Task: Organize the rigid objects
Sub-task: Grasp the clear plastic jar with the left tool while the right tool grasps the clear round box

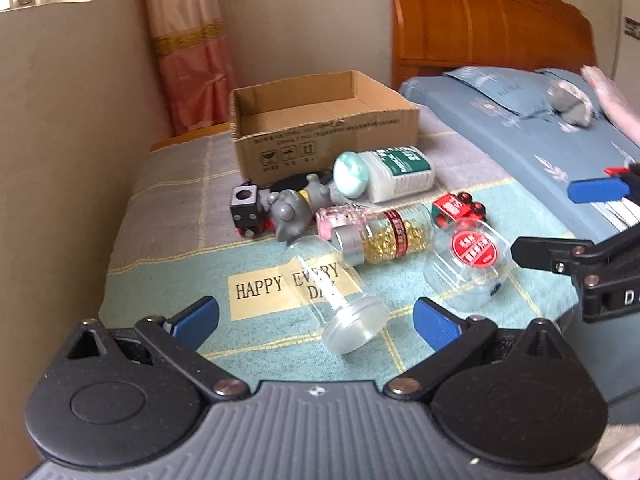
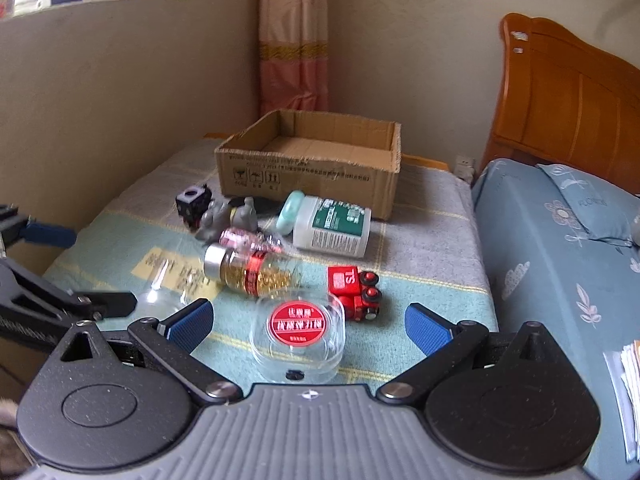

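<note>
Both tongs spread wide, grasping nothing: left tongs (image 1: 316, 320) above the clear bottle (image 1: 334, 288), right tongs (image 2: 308, 324) above the clear case (image 2: 298, 330). Cardboard box (image 2: 308, 168) sits behind the clutter on the bench (image 2: 432, 248).

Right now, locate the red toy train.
In both views the red toy train lies on the blanket, right of the gold-filled bottle, just beyond the clear round container.

Landmark: bed (image 2: 540, 264), blue floral cover
Headboard (image 2: 568, 112): orange wood, at the bed's far end
Pillow (image 2: 588, 208): on the bed, by the headboard
Curtain (image 2: 294, 40): pink, left of the bed
</note>
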Available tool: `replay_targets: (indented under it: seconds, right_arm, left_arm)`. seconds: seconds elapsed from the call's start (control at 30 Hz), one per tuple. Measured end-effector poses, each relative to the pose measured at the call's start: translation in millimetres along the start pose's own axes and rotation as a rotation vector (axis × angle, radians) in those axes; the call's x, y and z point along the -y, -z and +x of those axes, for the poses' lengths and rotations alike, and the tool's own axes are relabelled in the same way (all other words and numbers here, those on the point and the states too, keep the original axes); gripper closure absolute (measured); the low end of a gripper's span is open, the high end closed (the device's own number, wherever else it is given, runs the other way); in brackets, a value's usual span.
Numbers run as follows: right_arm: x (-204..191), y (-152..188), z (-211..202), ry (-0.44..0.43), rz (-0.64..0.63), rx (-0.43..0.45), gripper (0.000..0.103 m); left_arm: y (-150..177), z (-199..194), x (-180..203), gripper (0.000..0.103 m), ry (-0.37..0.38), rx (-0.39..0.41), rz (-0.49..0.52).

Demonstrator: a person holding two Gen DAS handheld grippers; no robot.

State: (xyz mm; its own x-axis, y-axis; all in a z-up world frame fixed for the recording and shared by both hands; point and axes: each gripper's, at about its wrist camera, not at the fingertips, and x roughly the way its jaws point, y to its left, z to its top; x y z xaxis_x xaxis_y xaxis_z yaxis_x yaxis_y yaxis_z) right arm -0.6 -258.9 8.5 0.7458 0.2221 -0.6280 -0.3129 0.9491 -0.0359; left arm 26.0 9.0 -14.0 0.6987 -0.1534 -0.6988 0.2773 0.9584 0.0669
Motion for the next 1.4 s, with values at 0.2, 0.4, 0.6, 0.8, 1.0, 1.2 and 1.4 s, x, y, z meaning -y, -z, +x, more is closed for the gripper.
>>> replay_targets:
  seconds: [0.2, 0.4, 0.6, 0.8, 1.0, 1.2, 1.4]
  right_arm:
    - [9.4, 14.4, 25.8, -0.051, 0.003, -0.074, 0.0]
    - [3.1, 25.9, 59.5, -0.075, -0.03, -0.136, 0.0]
    - [-4.5, 29.6, 85.2, -0.07, -0.08, -0.169, 0.0]
    - [5.8, 32.3, 99.0, -0.065, -0.048, -0.181, 0.0]
    - [17.4, 38.0, 97.0, -0.101, -0.079, -0.133, 0.0]
    - [16.5, 39.6, 96.6, -0.096, -0.073, -0.107, 0.0]
    - [16.2, 40.0, 99.5, -0.101, -0.08, -0.099, 0.0]
  left_arm:
    - [4.8, 18.2, -7.5, 0.001, 0.028, -0.02, 0.009]
    - [2.6, 41.2, -4.9, 0.001, 0.068, -0.036, 0.046]
    - [3.1, 54.1, -5.2, 0.001, 0.118, -0.043, 0.112]
    - [4.5, 61.5, -8.2, 0.001, 0.145, -0.028, 0.183]
    - [2.8, 70.1, -13.1, 0.001, 0.167, -0.03, 0.307]
    - [0.5, 76.6, -20.3, 0.001, 0.213, -0.027, 0.394]
    - [-8.0, 91.8, -19.2, 0.001, 0.25, -0.018, 0.471]
